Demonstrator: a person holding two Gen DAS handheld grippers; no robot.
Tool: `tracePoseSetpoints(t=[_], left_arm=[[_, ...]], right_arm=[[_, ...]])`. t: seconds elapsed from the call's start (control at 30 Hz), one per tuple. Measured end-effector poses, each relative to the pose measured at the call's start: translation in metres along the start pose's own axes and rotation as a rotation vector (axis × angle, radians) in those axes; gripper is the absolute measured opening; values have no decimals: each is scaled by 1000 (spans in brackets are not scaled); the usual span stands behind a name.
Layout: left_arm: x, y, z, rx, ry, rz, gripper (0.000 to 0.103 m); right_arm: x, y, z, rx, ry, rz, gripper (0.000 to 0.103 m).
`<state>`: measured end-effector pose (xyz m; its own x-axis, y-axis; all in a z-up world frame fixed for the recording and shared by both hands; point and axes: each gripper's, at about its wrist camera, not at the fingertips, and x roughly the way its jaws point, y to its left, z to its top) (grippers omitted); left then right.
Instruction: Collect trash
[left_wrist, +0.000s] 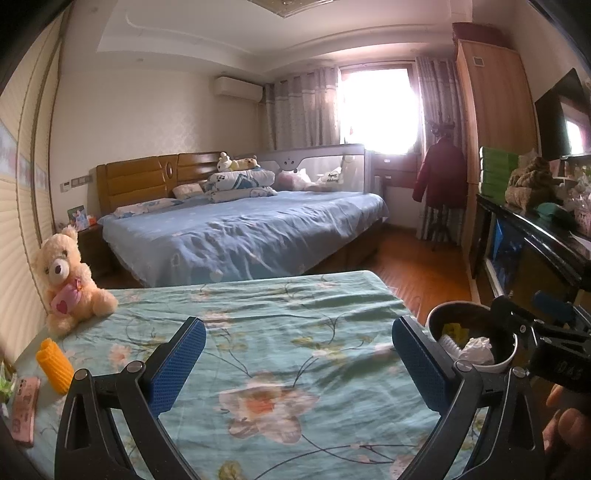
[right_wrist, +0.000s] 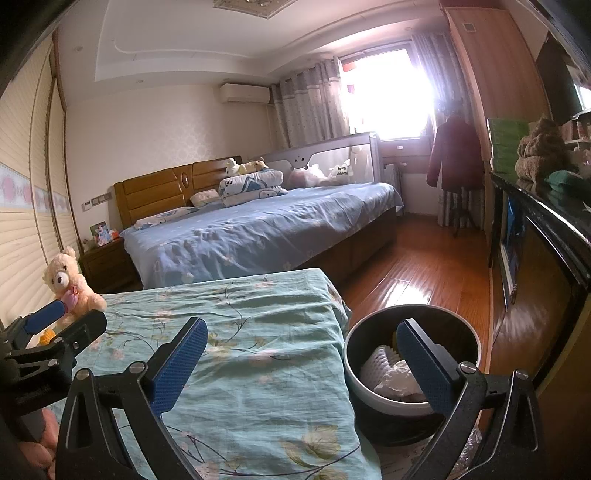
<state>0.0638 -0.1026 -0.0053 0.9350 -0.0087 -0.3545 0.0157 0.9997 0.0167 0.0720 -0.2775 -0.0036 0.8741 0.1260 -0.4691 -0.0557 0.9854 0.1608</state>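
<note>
left gripper (left_wrist: 299, 354): spread, empty, over the floral tabletop (left_wrist: 258, 332) | right gripper (right_wrist: 303, 358): spread, empty, straddling the tabletop edge by the bin (right_wrist: 461, 328) | bin holds white trash (right_wrist: 391, 373), set beside the tabletop for easy drops | orange roll (left_wrist: 54, 369) far from bin, likely next.

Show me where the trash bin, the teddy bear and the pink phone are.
trash bin (right_wrist: 349, 363), right wrist view, on its white rim's left side.
teddy bear (left_wrist: 59, 267), left wrist view, on its face.
pink phone (left_wrist: 25, 410), left wrist view, on its back case.
</note>
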Motion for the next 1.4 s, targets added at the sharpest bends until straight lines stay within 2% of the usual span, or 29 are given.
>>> tracePoseSetpoints(t=[1.4], left_arm=[[2, 3, -2, -12, 22, -14, 102]], right_arm=[[0, 8, 3, -5, 13, 13, 103]])
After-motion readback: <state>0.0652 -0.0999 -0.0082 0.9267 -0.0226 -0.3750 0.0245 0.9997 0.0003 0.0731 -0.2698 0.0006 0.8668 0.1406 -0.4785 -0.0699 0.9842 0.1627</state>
